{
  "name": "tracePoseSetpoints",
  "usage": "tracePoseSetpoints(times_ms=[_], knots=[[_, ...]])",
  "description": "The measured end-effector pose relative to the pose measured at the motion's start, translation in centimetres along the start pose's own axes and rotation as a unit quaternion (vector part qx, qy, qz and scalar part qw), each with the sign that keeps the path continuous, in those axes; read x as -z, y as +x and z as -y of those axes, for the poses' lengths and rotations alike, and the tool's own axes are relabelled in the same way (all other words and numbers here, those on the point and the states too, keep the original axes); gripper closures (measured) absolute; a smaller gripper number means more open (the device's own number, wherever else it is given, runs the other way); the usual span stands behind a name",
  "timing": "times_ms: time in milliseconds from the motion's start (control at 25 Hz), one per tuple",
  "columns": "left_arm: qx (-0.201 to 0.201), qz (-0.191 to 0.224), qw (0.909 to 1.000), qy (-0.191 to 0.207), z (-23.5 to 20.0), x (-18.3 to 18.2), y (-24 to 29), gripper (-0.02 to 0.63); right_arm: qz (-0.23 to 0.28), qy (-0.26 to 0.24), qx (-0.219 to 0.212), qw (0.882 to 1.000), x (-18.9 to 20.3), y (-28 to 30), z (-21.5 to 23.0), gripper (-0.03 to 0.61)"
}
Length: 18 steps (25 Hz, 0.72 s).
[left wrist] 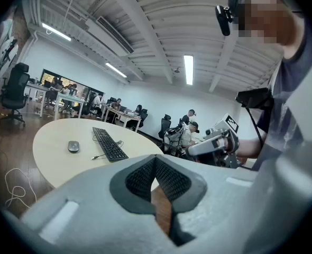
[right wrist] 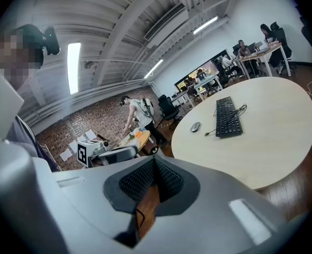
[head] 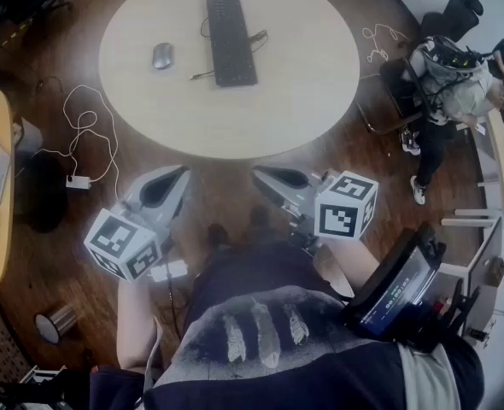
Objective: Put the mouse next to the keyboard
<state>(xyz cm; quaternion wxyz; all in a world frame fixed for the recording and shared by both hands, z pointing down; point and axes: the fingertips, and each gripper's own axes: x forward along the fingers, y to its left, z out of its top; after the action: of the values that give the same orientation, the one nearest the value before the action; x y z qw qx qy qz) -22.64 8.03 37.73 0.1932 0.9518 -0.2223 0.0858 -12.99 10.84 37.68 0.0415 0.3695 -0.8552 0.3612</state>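
1. Nothing of the task is done yet. The small grey oval computer mouse (head: 162,55) lies on the round pale wooden table (head: 235,139), left of the long black keyboard (head: 231,39) in the head view and clearly apart from it.
2. You stand back from the table, and both tools hang over the dark wooden floor (head: 218,186), short of the table's near edge.
3. Your left gripper (head: 180,174) has its jaws pressed together with nothing between them. Your right gripper (head: 260,178) is closed and empty too.
4. What is left is the whole job: reach in, open the jaws, take the mouse and set it just beside the keyboard.
5. The mouse looks low, smooth and rounded, with no cord that I can see. A dome like that will likely slip unless you grip it by its sides.
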Motion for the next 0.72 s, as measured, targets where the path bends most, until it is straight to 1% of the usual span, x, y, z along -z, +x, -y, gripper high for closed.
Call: tracePoseSetpoints(times_ms=[120, 240, 320, 440, 600, 720], knots=[[-0.017, -0.016, 0.9997, -0.001, -0.2, 0.5, -0.3, 0.615, 0.005, 0.000, -0.012, 1.000, -0.4, 0.2, -0.4, 0.577], [-0.035, -0.019, 0.9992, 0.003, -0.2, 0.4, -0.4, 0.615, 0.006, -0.005, -0.025, 1.000, -1.0, 0.3, -0.6, 0.577], [-0.044, -0.026, 0.9987, 0.001, -0.2, 0.2, 0.2, 0.615, 0.008, 0.001, -0.036, 0.999, -1.2, 0.1, 0.0, 0.577], [-0.057, -0.044, 0.9973, 0.008, -0.6, -0.6, 2.7, 0.615, 0.012, 0.010, -0.052, 0.999, -2.8, -0.5, 2.3, 0.577], [-0.086, -0.064, 0.9941, 0.021, -0.8, -1.7, 6.1, 0.615, 0.013, 0.016, -0.075, 0.997, -5.0, -1.9, 5.2, 0.577], [-0.079, -0.087, 0.9926, 0.028, 0.6, -1.1, 9.2, 0.615, 0.019, 0.040, -0.062, 0.997, -4.9, -4.7, 8.3, 0.577]])
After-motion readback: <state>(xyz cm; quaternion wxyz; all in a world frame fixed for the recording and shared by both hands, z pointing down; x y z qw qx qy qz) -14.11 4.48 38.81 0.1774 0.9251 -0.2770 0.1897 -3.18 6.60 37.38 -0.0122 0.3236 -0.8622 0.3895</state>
